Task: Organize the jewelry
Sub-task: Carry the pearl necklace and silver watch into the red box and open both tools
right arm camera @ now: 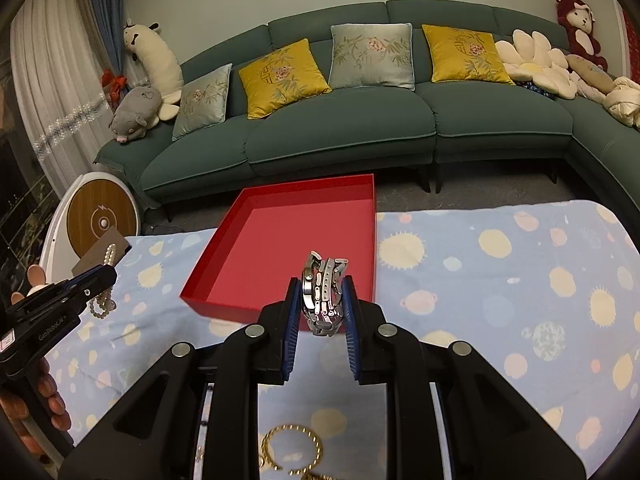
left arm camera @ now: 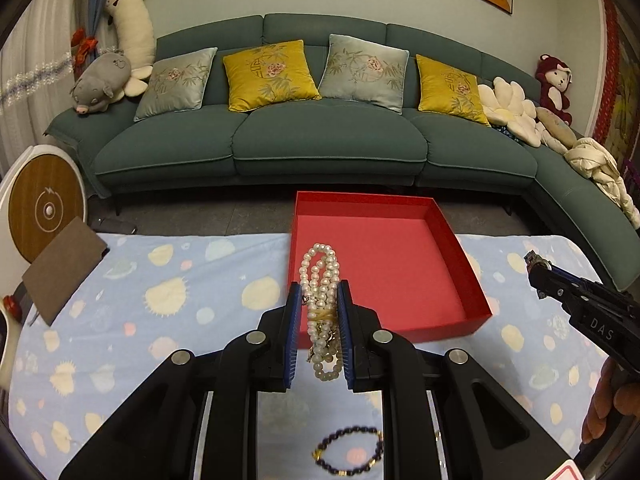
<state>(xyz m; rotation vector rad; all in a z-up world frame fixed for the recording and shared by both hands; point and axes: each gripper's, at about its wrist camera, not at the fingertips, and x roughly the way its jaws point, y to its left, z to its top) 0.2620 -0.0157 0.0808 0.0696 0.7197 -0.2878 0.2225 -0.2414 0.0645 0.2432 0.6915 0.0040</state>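
My left gripper (left arm camera: 319, 292) is shut on a bunched pearl necklace (left arm camera: 320, 268), held above the blue patterned cloth just short of the near left corner of the open red box (left arm camera: 472, 312). Its pearls hang below the pads. My right gripper (right arm camera: 323, 287) is shut on a silver metal watch (right arm camera: 325, 300), lifted in front of the red box's (right arm camera: 216, 304) near wall. From the right wrist view the left gripper (right arm camera: 105, 271) shows at the left with pearls dangling. A dark bead bracelet (left arm camera: 348, 452) and a gold chain (right arm camera: 294, 450) lie on the cloth underneath.
The blue cloth (left arm camera: 168, 304) covers a table with the red box at its far edge. A brown card (left arm camera: 64, 268) lies at the left. Beyond stand a green sofa (left arm camera: 320, 140) with cushions and a round white device (left arm camera: 44, 204). A hand (right arm camera: 36, 412) holds the left gripper.
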